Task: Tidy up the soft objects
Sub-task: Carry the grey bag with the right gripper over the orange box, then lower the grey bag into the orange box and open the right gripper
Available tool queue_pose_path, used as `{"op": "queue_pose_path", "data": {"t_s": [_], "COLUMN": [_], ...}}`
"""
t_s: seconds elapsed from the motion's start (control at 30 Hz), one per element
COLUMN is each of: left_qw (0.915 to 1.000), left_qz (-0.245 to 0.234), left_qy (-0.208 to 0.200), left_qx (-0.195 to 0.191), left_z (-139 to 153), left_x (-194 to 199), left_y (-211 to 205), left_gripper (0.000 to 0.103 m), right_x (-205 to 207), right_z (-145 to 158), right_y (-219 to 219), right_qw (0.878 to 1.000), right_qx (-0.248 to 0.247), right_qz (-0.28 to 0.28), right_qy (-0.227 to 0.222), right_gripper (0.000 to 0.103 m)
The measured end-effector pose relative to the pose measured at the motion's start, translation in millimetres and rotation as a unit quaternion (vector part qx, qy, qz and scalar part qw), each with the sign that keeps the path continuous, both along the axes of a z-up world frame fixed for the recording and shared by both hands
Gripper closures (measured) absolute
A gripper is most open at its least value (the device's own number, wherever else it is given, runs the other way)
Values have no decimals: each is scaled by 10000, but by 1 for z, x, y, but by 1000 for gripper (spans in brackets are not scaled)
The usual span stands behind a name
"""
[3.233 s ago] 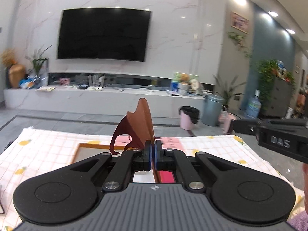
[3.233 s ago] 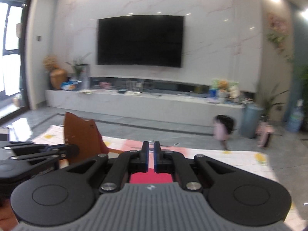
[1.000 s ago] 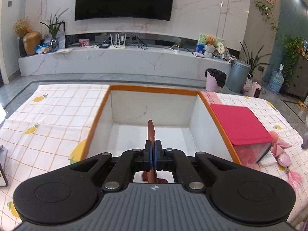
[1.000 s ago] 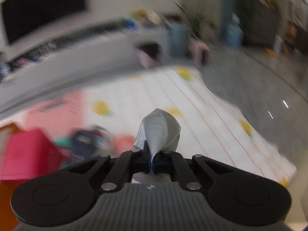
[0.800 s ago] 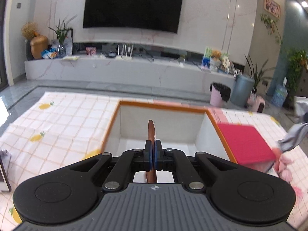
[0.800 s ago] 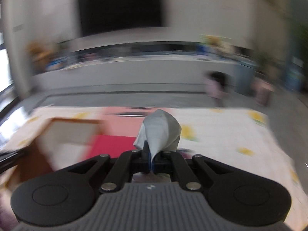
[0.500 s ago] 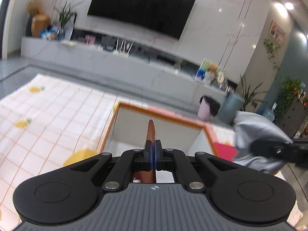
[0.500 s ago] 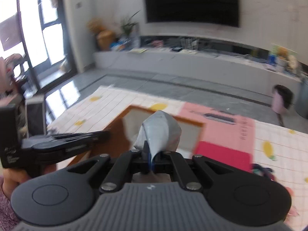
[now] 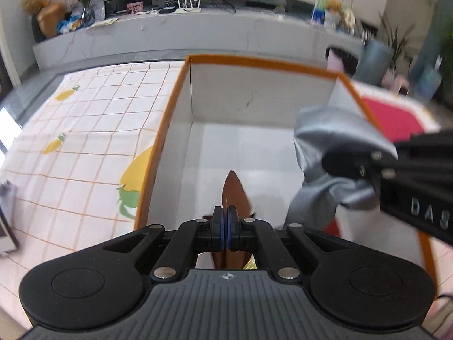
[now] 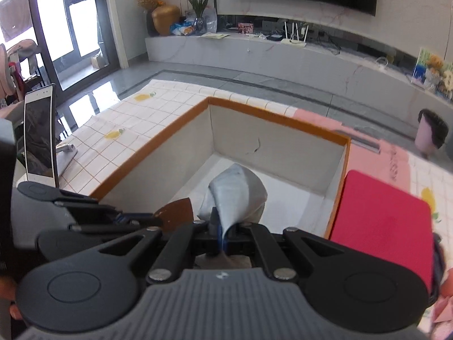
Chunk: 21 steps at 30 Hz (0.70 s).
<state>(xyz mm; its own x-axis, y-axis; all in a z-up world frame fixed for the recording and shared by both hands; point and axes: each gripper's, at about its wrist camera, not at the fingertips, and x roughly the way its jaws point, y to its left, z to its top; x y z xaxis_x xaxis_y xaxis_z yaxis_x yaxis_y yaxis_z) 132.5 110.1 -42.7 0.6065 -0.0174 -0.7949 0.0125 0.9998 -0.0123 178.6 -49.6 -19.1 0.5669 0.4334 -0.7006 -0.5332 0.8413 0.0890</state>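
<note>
The brown cloth [image 9: 234,195] is pinched between the closed jaws of the left gripper [image 9: 226,228], its pointed end standing up past the fingertips, over the near end of the open box [image 9: 263,65]. The grey cloth [image 10: 236,195] is clamped in the closed jaws of the right gripper [image 10: 220,233] and bulges up in front of them, over the same box and just right of the brown piece. In the left wrist view the right gripper comes in from the right edge, the letters "DAS" readable on its black body, with grey cloth bunched around its tip above the box's right wall.

The box has an orange rim and white inner walls; the part of its floor in view is bare white. It stands on a white tablecloth [image 9: 93,130] with an orange grid and yellow fruit prints. A red lid [image 10: 380,223] lies just beside the box's right wall. A phone [image 10: 38,144] stands propped near the cloth's left edge.
</note>
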Motion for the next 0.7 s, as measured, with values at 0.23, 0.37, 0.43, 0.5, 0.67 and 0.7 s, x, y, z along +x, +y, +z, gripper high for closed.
{"op": "queue_pose_path", "data": {"t_s": [0.23, 0.37, 0.43, 0.5, 0.67, 0.7], "left_qw": [9965, 9937, 9906, 9888, 9844, 9844], "left_qz": [-75, 163, 353, 478, 871, 891], "left_qy": [-260, -775, -1066, -1305, -1467, -1455], "left_qx": [796, 788, 787, 546, 429, 431], "left_z": [8, 25, 33, 39, 42, 41], "left_x": [-17, -28, -33, -36, -31, -30], "left_y": [-23, -18, -14, -7, 5, 6], "left_gripper": [76, 49, 48, 45, 45, 45], "right_x": [4, 7, 6, 6, -1, -4], "right_z": [-19, -21, -22, -22, -16, -12], "right_y": [-6, -10, -10, -9, -7, -9], "right_qw": [9998, 9996, 9995, 9994, 9998, 9997], "right_qx": [70, 120, 151, 200, 138, 189], "right_qz": [-22, -97, -122, -92, -110, -178], "right_qy": [181, 219, 244, 277, 103, 13], "right_gripper": [103, 103, 103, 103, 103, 103]}}
